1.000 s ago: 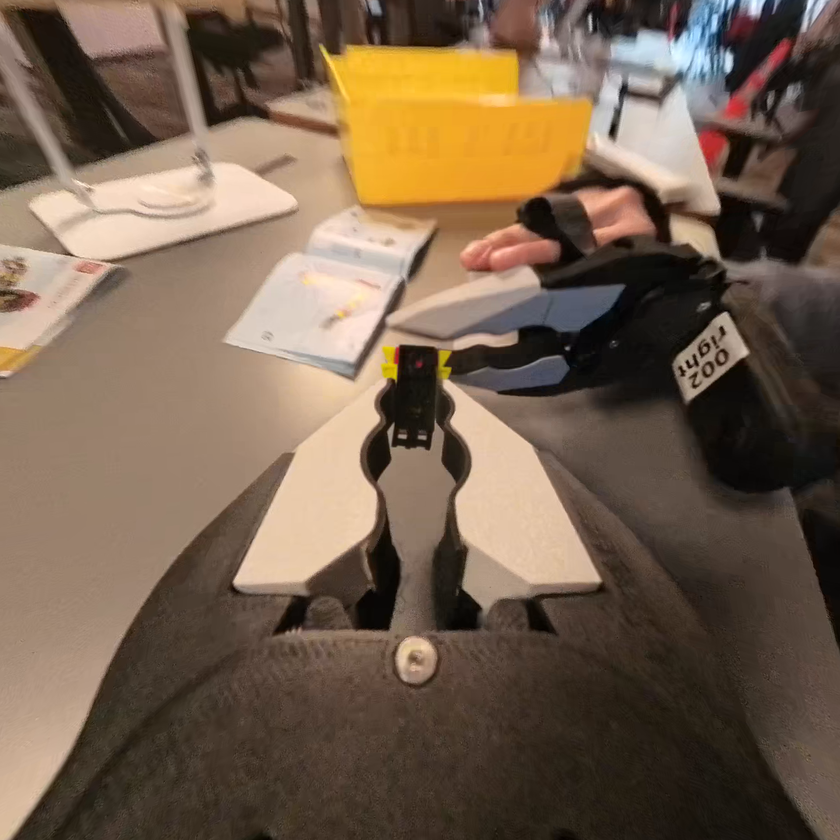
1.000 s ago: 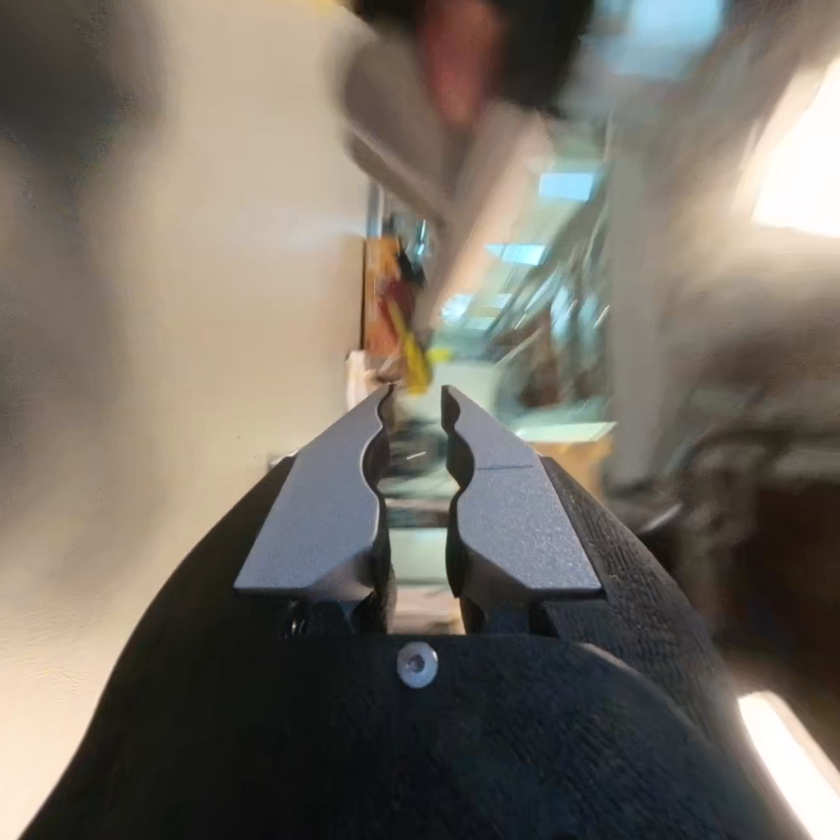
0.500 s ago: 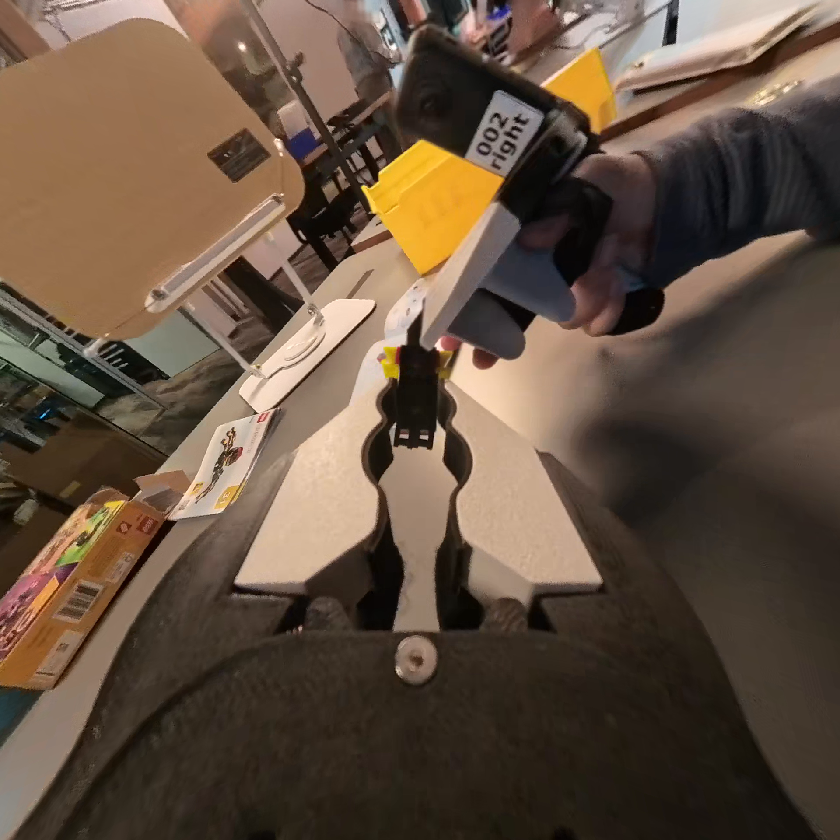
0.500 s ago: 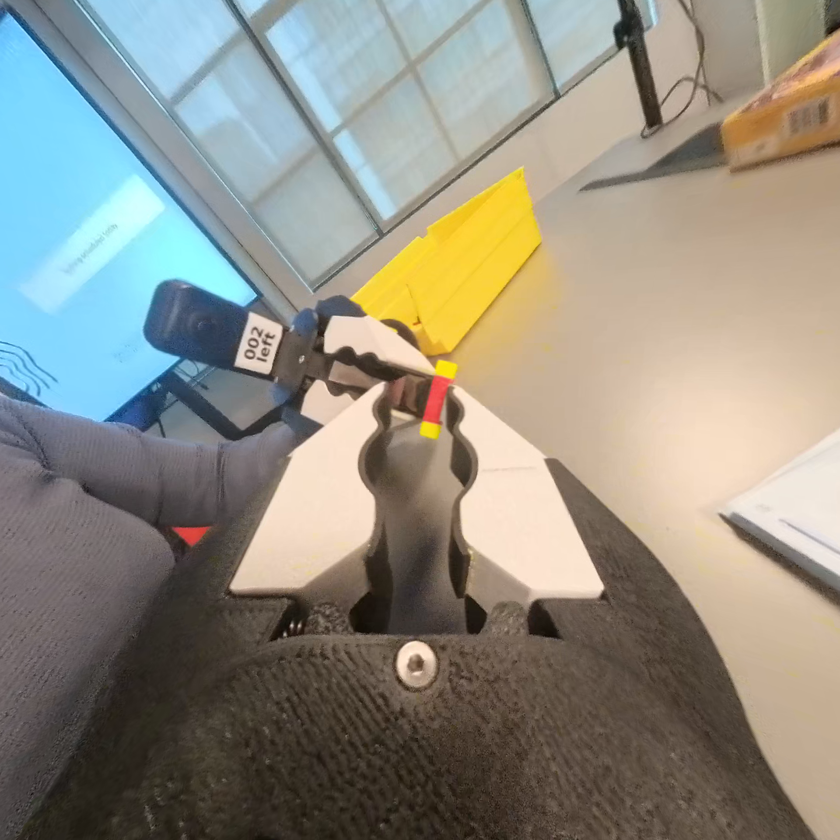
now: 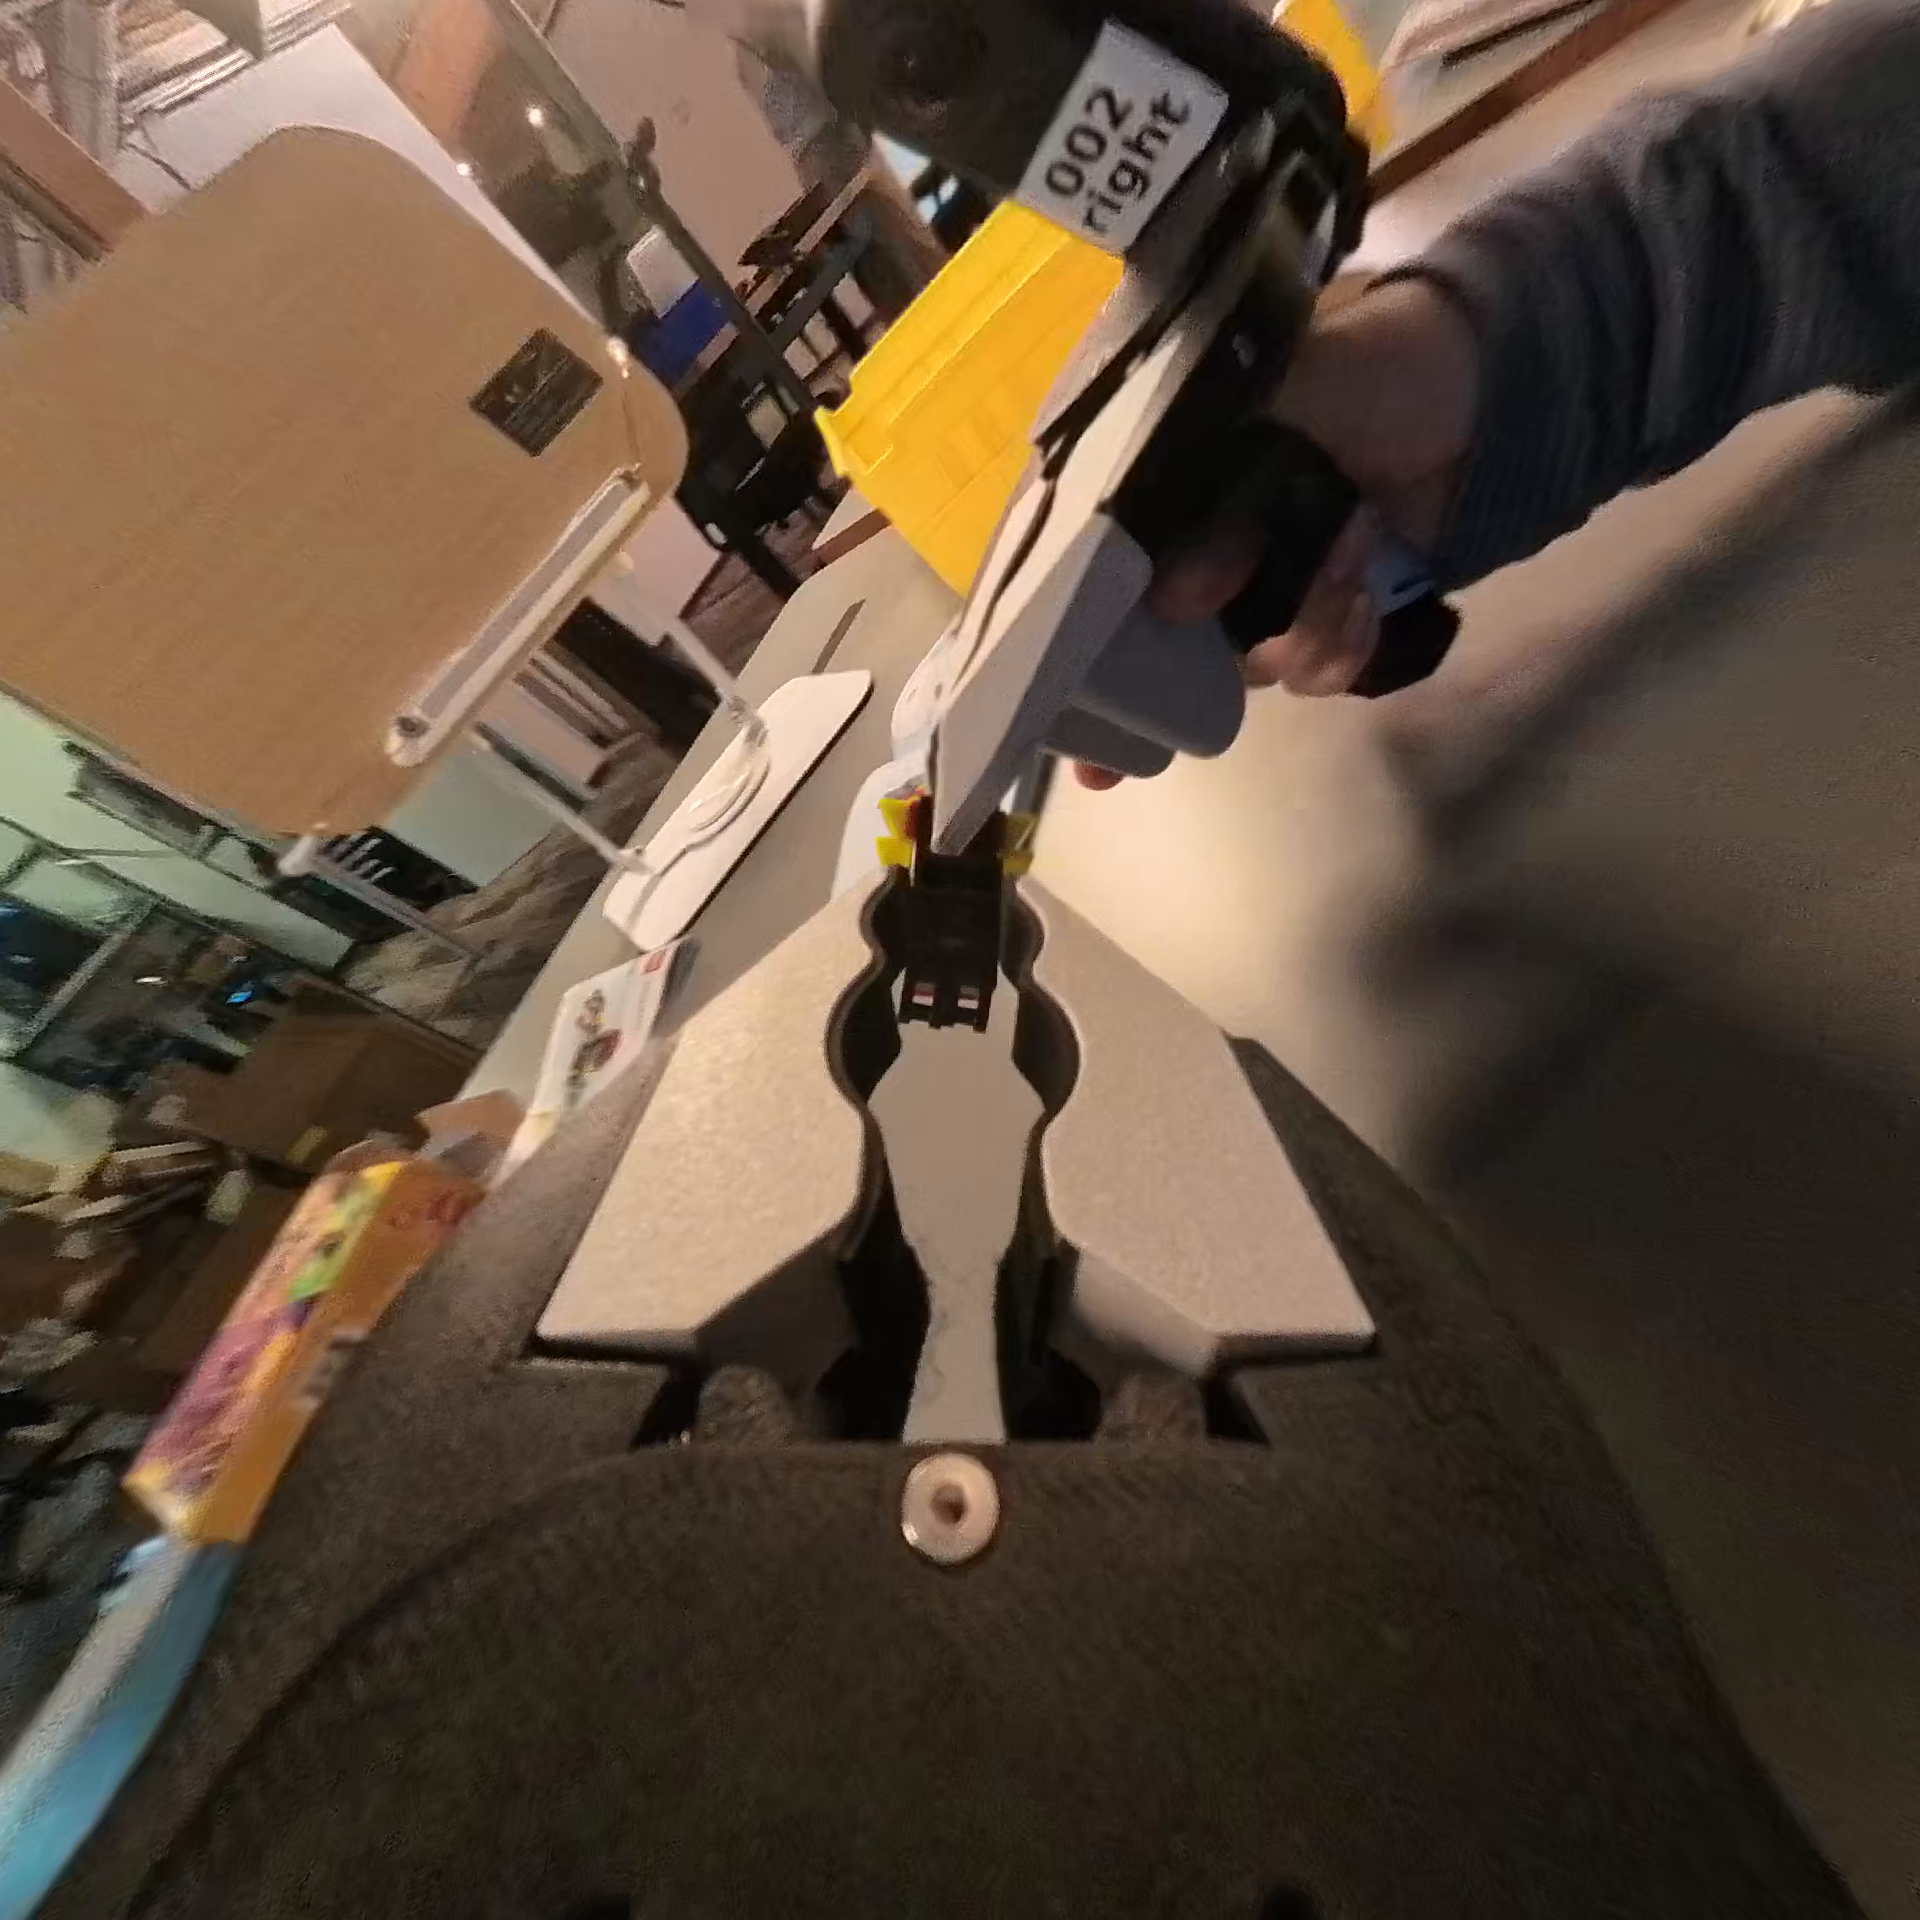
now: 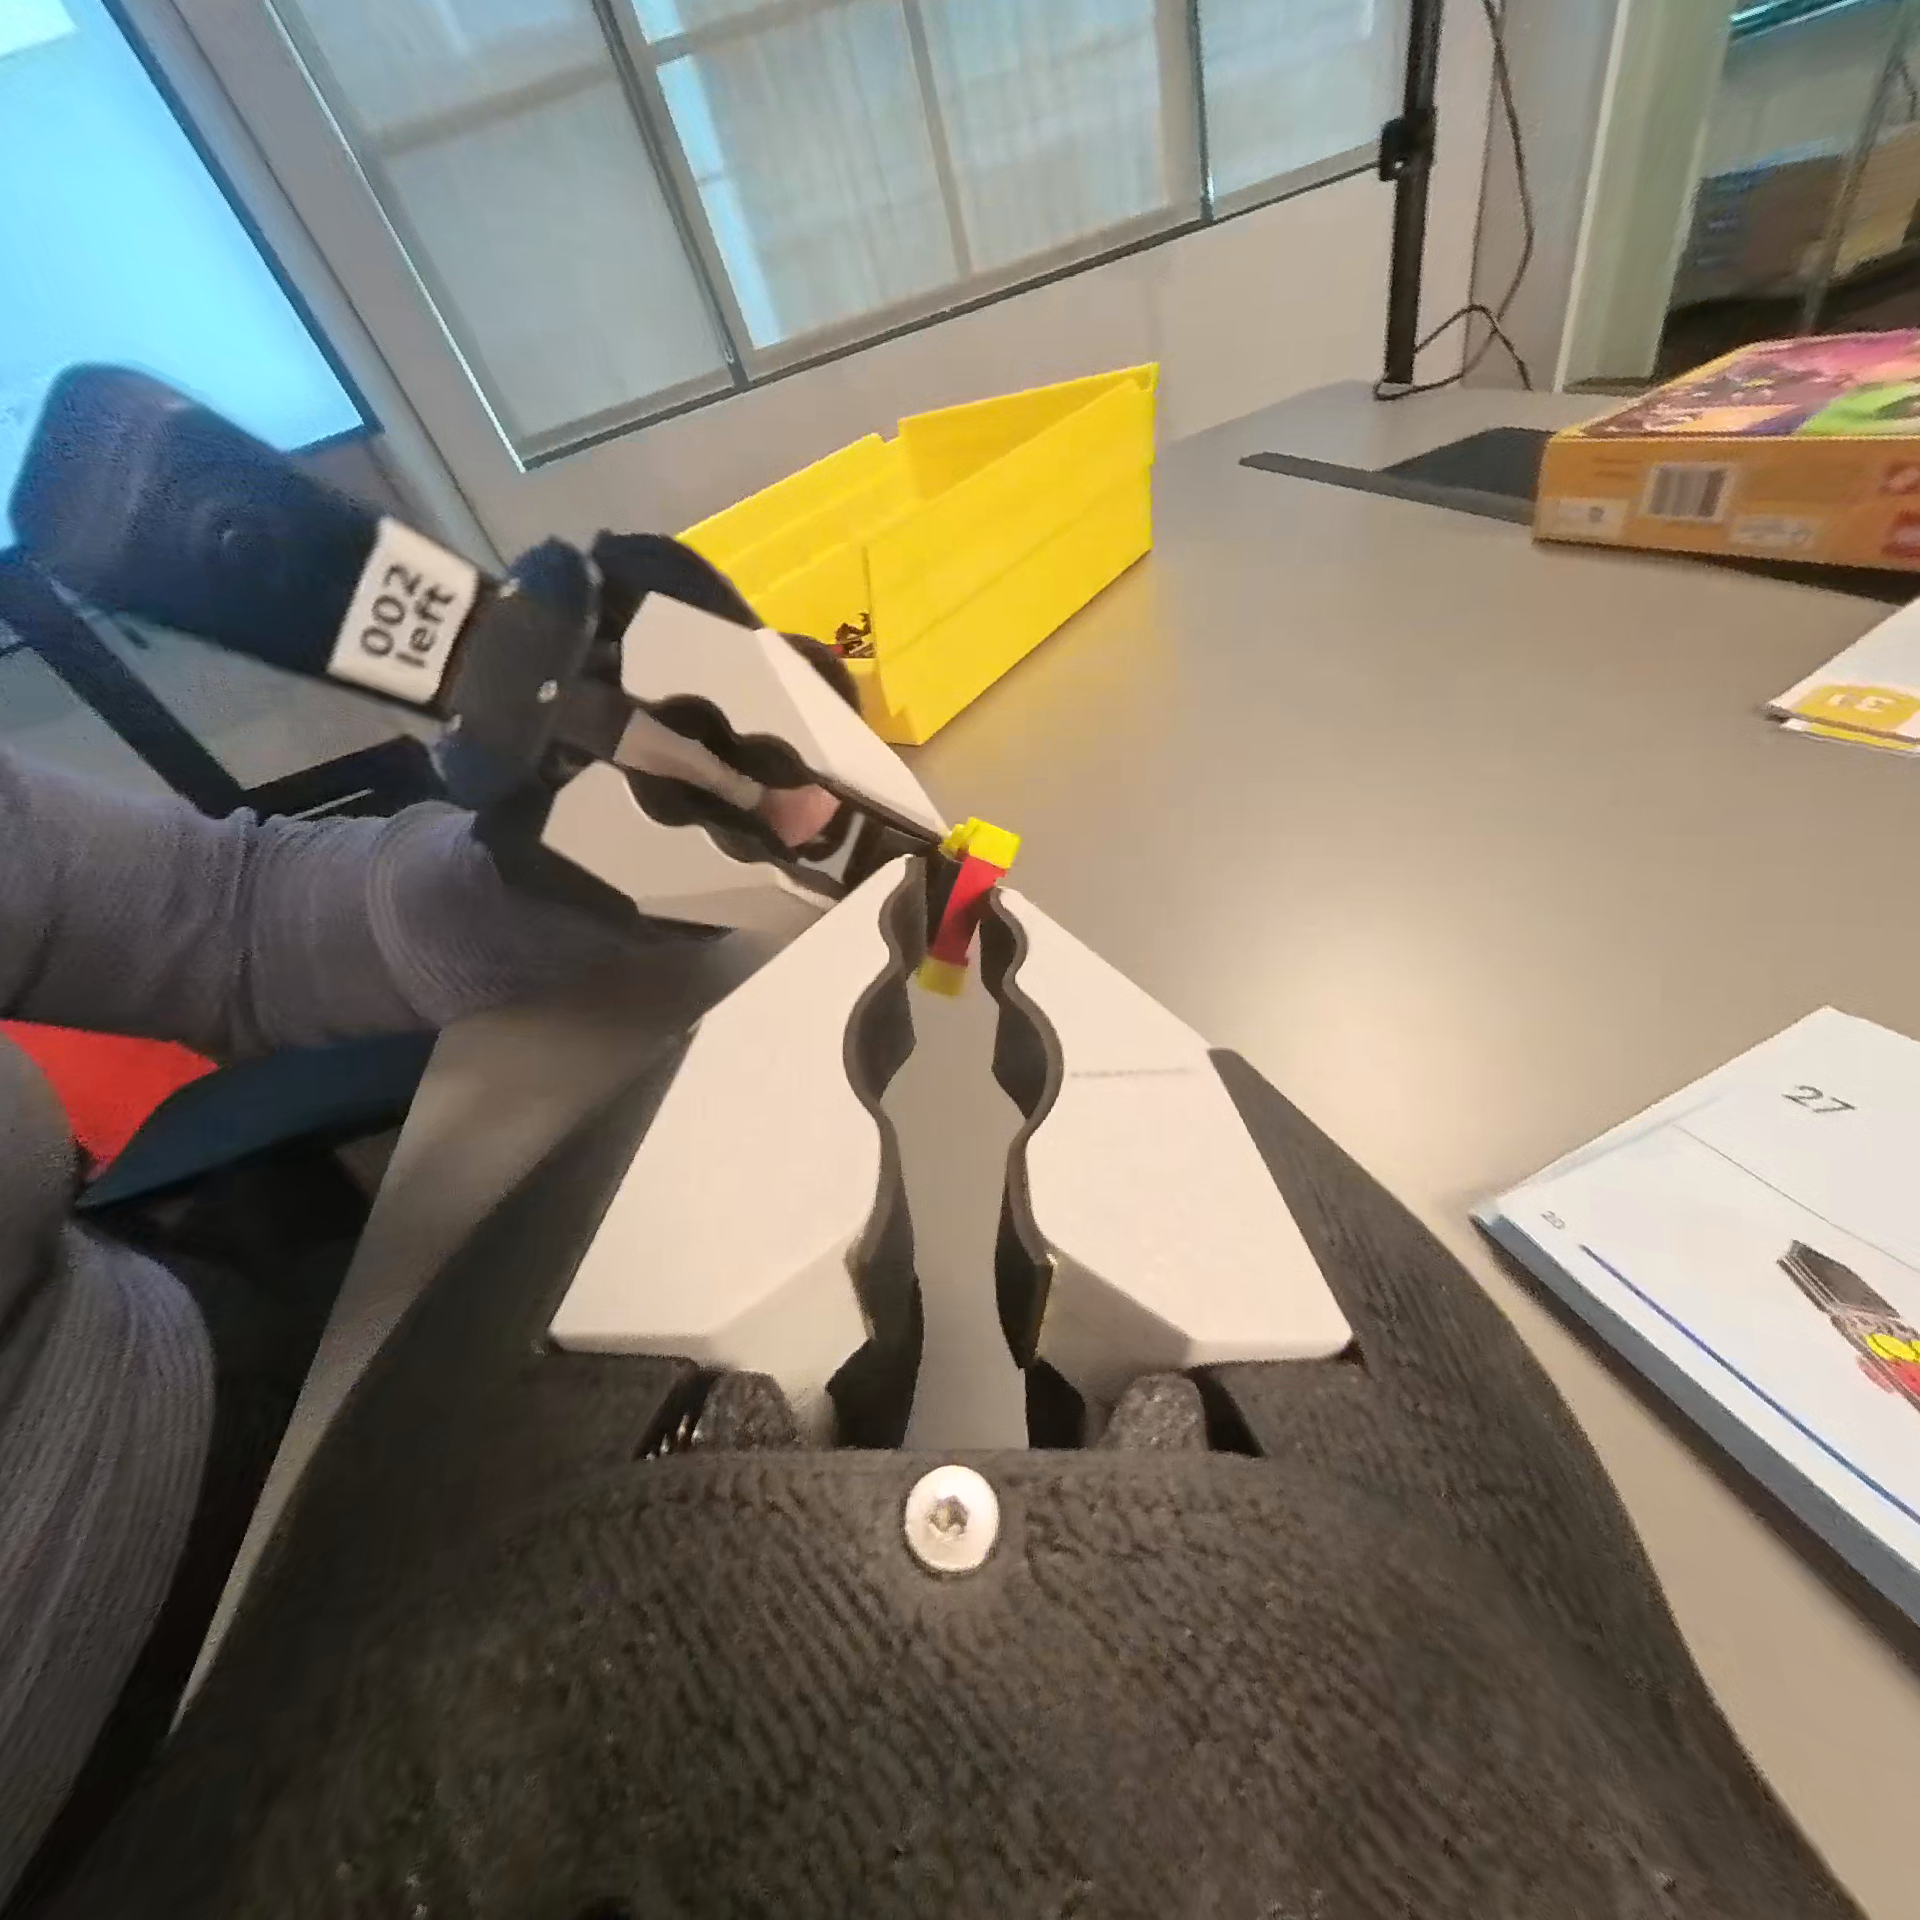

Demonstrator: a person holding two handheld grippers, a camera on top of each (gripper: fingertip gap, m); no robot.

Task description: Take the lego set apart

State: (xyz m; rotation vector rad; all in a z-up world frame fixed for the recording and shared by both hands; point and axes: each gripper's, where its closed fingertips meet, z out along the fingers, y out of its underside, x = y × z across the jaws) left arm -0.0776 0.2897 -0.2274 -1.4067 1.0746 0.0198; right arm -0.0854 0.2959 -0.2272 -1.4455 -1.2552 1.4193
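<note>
A small lego set, a black body (image 5: 943,951) with red and yellow pieces at its front, is held in the air between both grippers. My left gripper (image 5: 948,914) is shut on the black body. My right gripper (image 6: 956,920) is shut on the red and yellow piece (image 6: 958,925), which sits tilted between its tips. In the left wrist view the right gripper (image 5: 971,831) comes down from above onto the set's front. In the right wrist view the left gripper (image 6: 935,844) reaches in from the left, tip to tip with mine.
A yellow bin (image 6: 935,582) with a few loose pieces stands on the grey table (image 6: 1403,779) behind the grippers. A lego box (image 6: 1745,468) lies far right and an open instruction booklet (image 6: 1766,1247) near right. A white stand base (image 5: 738,810) is farther off. Less than 4 cm separates the two grippers' tips.
The right gripper swung up from beside the left one and closed on the set's red and yellow front. Both grippers rose and tilted, and the red and yellow piece now sits more slanted.
</note>
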